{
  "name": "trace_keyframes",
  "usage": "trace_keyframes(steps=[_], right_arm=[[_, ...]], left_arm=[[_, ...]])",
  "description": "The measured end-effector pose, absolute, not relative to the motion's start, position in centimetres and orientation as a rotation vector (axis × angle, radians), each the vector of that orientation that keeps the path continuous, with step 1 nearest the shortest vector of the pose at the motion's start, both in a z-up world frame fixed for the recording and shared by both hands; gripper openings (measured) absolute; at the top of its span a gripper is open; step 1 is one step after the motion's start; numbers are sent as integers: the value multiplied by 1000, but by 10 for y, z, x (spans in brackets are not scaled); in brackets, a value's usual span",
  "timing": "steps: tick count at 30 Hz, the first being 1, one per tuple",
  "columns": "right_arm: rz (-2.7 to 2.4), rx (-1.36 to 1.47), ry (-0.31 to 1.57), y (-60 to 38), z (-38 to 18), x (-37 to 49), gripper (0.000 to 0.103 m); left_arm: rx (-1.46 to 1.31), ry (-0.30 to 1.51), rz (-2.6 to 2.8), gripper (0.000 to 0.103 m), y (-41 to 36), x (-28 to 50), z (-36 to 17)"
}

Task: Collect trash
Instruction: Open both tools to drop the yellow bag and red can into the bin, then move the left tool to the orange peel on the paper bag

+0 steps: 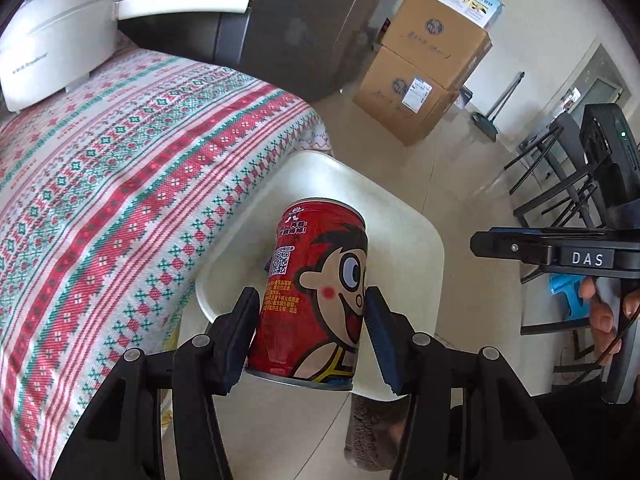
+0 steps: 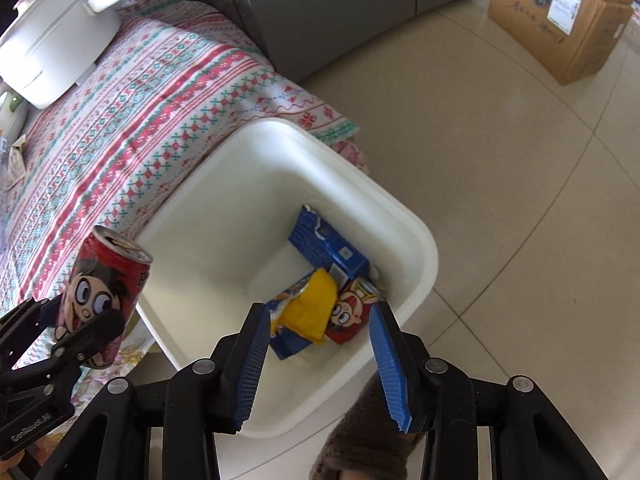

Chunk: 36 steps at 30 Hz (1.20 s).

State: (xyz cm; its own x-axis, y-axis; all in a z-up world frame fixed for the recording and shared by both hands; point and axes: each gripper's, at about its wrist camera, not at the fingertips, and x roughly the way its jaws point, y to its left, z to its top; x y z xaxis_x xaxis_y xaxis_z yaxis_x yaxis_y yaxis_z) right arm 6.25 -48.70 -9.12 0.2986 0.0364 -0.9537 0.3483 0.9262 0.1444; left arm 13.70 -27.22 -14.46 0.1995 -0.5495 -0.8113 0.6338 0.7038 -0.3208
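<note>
a: where's the can right now?

b: i've got the red cartoon can (image 1: pixel 316 300) clamped between the pads of my left gripper (image 1: pixel 310 312), partly closed around its sides. in the right wrist view the can (image 2: pixel 105 304) sits tilted, top end up, just beside the near-left rim of the white bin (image 2: pixel 420 240), at the edge of the patterned tablecloth (image 2: pixel 160 112).

a: and your other hand?

b: my right gripper (image 2: pixel 320 332) hangs over the bin, pointing down into it. its jaws stand partly apart with nothing pressed between them.

a: what's in the bin?

b: at the bottom, a blue carton (image 2: pixel 320 244) toward the far side, and nearer me a yellow and blue wrapper (image 2: pixel 304 316) touching a red cartoon packet (image 2: pixel 352 316).

a: anything around the bin?

b: the tablecloth-covered table runs along its left side, with a white pot (image 2: pixel 52 52) at the far end. beyond the bin, across the tiled floor (image 2: pixel 500 160), stand stacked cardboard boxes (image 1: pixel 424 76). right of the bin, in the left view, a person's hand (image 1: pixel 604 312) grips the right tool's handle.
</note>
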Motion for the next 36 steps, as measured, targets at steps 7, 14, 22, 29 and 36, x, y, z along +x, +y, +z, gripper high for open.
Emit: trace_keyframes(steps=[7,14,22,29,36], right_arm=[[-245,346,1252,-495,-90,59,53],[-230,330,1218,-483,-81,63,67],[-210,253,1187,-447,-68,76,74],[-131,181,1167,-390,-61,97,80],[-42,93,1168,-321,-61,120,80]], left_arm=[[137,1021,-820,60,-285,140,-153],[208,1006,-708,102,-264,144,-138],[154,1010,-594,103,-193,145,-114],[104,990,-459,103,-109,147,-93],[27,957,-343,103,-22,149,-76]])
